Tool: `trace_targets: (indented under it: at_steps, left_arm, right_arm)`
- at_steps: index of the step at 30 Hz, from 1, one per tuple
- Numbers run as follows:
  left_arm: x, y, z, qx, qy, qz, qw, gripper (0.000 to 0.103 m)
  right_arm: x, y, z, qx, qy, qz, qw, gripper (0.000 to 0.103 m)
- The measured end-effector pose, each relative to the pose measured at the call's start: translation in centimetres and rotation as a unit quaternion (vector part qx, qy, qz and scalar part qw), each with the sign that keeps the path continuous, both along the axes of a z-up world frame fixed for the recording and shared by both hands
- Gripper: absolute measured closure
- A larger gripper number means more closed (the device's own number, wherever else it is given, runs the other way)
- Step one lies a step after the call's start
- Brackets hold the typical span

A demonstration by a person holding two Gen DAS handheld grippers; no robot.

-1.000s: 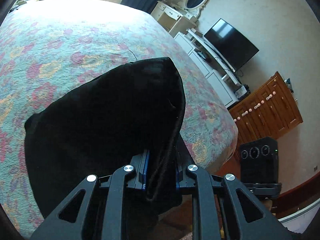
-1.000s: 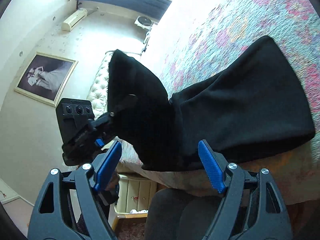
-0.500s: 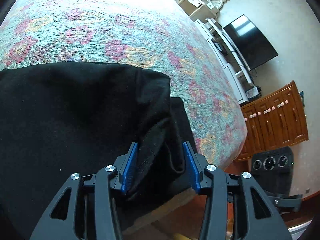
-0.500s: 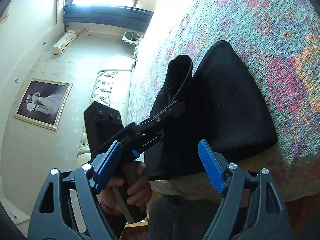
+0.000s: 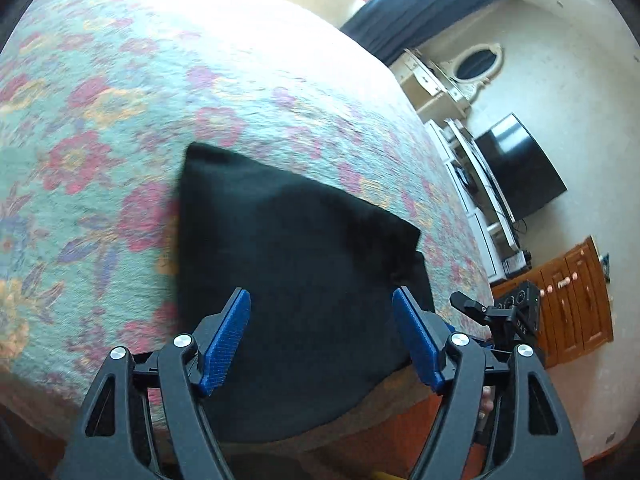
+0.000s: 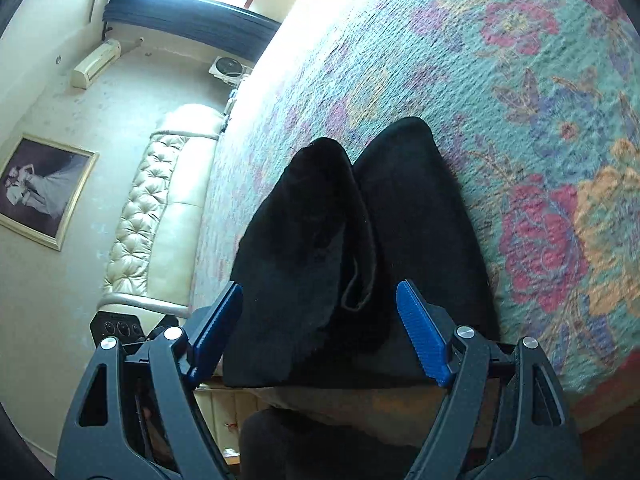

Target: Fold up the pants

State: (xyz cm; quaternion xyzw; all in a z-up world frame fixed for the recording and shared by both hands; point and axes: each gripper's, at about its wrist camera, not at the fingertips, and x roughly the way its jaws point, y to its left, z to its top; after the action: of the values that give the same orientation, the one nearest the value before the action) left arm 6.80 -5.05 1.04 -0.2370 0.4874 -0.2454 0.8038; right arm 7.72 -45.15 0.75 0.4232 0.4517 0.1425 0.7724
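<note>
**Cloth, plastic and wood: how the surfaces look**

The pants (image 5: pixel 296 280) are matt black cloth, soft and slightly fuzzy. The bedspread (image 5: pixel 120 128) is a rough woven textile. The left gripper (image 5: pixel 322 340) and right gripper (image 6: pixel 320 332) are matt black plastic with ribbed blue pads (image 6: pixel 422 336) and shiny metal screws. The headboard (image 6: pixel 160 208) looks glossy and tufted; the cabinet (image 5: pixel 576 300) is polished wood.

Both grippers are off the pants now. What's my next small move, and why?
Probably lower the right gripper and press the raised flap flat. The black pants lie folded on the bed, and both grippers' jaws are open and empty, but in the right wrist view the top layer bulges up with a loose edge curling near the jaws.
</note>
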Motion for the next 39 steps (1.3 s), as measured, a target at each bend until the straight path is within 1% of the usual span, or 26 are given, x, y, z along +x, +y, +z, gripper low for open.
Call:
trace_targets:
  at_steps: [1,3,5,6,7,8,9,10,12,14,20,22,24,27,31,35,37,39]
  left_arm:
    - [0.0,1.3,-0.7,-0.006,0.014,0.017,0.9997,0.031]
    - [-0.2,3.3,-1.9,-0.017,0.032,0.044,0.9984,0.031]
    - [-0.4,4.5,-2.8,-0.021,0.042,0.058,0.9972,0.031]
    - [-0.4,4.9,-3.2,-0.022,0.046,0.063,0.9967,0.031]
    - [-0.5,5.2,-3.5,-0.024,0.051,0.066,0.9962,0.031]
    - [-0.5,5.3,-3.9,-0.027,0.056,0.067,0.9958,0.031]
    - [-0.5,5.3,-4.2,-0.029,0.062,0.066,0.9954,0.031]
    - [-0.6,5.3,-4.4,-0.03,0.066,0.066,0.9951,0.031]
    - [-0.8,5.0,-4.9,-0.034,0.074,0.064,0.9946,0.031]
    - [-1.0,4.8,-5.2,-0.037,0.08,0.06,0.9943,0.031]
    - [-1.3,3.9,-5.1,-0.039,0.08,0.056,0.9944,0.031]
    - [-1.4,3.6,-4.7,-0.041,0.074,0.052,0.995,0.031]
    - [-1.4,3.2,-4.5,-0.041,0.072,0.047,0.9955,0.031]
    - [-0.8,1.8,-4.3,-0.041,0.075,0.04,0.9955,0.031]
    - [-0.4,0.3,-4.6,-0.034,0.076,0.029,0.9961,0.031]
    - [-0.2,-0.7,-5.0,-0.033,0.082,0.027,0.9957,0.031]
    - [0.0,-0.9,-5.2,-0.032,0.084,0.027,0.9956,0.031]
    - [0.0,-1.0,-5.4,-0.029,0.086,0.027,0.9955,0.031]
  right_arm:
    - [0.7,0.4,-0.1,-0.009,0.003,0.009,1.0,0.024]
    - [1.8,1.3,-0.5,-0.011,0.01,0.025,1.0,0.024]
    - [2.4,1.9,-0.6,-0.018,0.016,0.026,0.999,0.024]
    - [2.6,2.3,-0.5,-0.028,0.016,0.03,0.999,0.026]
    - [2.7,2.7,-0.2,-0.043,0.015,0.036,0.998,0.037]
    - [2.8,3.3,0.0,-0.057,0.016,0.046,0.997,0.055]
    - [2.9,3.9,0.0,-0.063,0.021,0.06,0.996,0.064]
    - [2.9,4.4,-0.1,-0.066,0.026,0.068,0.995,0.075]
    - [2.8,5.1,-0.2,-0.087,0.031,0.07,0.993,0.078]
    - [2.7,5.4,0.6,-0.105,0.019,0.07,0.992,0.088]
    - [1.5,4.8,5.3,-0.161,-0.041,0.062,0.984,0.092]
    - [0.9,4.1,6.2,-0.176,-0.051,0.056,0.981,0.092]
    - [0.3,2.9,6.4,-0.182,-0.052,0.05,0.981,0.092]
    - [0.0,1.2,5.5,-0.179,-0.037,0.035,0.983,0.093]
    - [-0.3,-1.2,2.7,-0.159,-0.009,0.018,0.987,0.093]
    - [-0.3,-2.6,-0.2,-0.105,0.002,0.01,0.994,0.093]
    - [-0.5,-3.3,-1.1,-0.074,0.003,0.004,0.997,0.093]
    - [-0.6,-3.5,-1.4,-0.063,0.002,0.002,0.998,0.093]
